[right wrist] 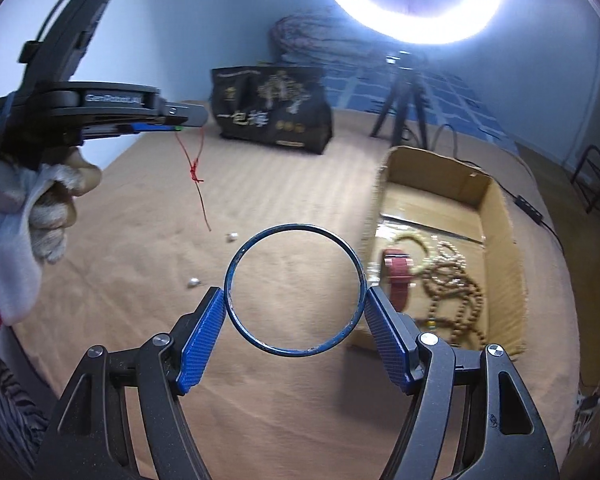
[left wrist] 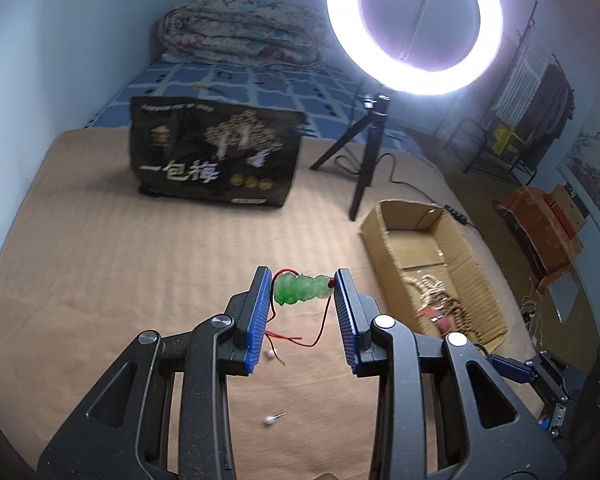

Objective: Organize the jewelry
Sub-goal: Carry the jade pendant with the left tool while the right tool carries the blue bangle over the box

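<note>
My left gripper (left wrist: 302, 286) is shut on a green jade pendant (left wrist: 301, 289), held above the tan bed cover; its red cord (left wrist: 320, 334) hangs below. In the right wrist view the left gripper (right wrist: 180, 126) shows at upper left, the red cord (right wrist: 196, 176) dangling from it. My right gripper (right wrist: 295, 300) is shut on a thin blue bangle (right wrist: 236, 260), held above the cover left of the cardboard box (right wrist: 500, 216). The box holds brown bead strings (right wrist: 456, 292), a red watch (right wrist: 398, 270) and a pale bracelet (right wrist: 412, 240). It also shows in the left wrist view (left wrist: 392, 248).
Two small pearl earrings (right wrist: 232, 237) (right wrist: 193, 282) lie on the tan cover; one shows in the left wrist view (left wrist: 269, 421). A black printed bag (left wrist: 212, 152) stands at the back. A ring light (left wrist: 414, 26) on a black tripod (left wrist: 360, 160) stands behind the box.
</note>
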### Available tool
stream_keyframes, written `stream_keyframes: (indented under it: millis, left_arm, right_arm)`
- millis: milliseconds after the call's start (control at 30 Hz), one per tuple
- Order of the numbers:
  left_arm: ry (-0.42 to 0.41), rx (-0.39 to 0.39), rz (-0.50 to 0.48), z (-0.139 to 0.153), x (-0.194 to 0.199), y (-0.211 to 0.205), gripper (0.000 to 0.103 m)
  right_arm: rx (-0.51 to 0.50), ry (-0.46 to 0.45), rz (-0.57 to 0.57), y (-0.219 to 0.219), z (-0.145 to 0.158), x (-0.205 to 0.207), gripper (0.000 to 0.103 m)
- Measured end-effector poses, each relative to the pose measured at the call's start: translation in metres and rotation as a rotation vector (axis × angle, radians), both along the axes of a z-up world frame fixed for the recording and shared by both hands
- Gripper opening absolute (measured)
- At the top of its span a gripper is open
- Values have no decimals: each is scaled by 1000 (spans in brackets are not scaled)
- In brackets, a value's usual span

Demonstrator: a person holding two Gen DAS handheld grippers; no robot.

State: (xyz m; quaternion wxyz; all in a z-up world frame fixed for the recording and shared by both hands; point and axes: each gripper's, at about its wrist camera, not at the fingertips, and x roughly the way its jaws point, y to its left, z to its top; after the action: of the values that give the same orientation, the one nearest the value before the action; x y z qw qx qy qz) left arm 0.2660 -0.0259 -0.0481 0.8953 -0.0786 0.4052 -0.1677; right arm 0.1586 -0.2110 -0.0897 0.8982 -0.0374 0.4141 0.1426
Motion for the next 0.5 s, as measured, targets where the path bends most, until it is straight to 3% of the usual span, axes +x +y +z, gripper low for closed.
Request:
stream_keyframes:
  millis: [500]
  left_arm:
    - [-61,-34,-105,31,27,-76,32]
  right_arm:
    - [-2,-4,-115,-70,13,27,71]
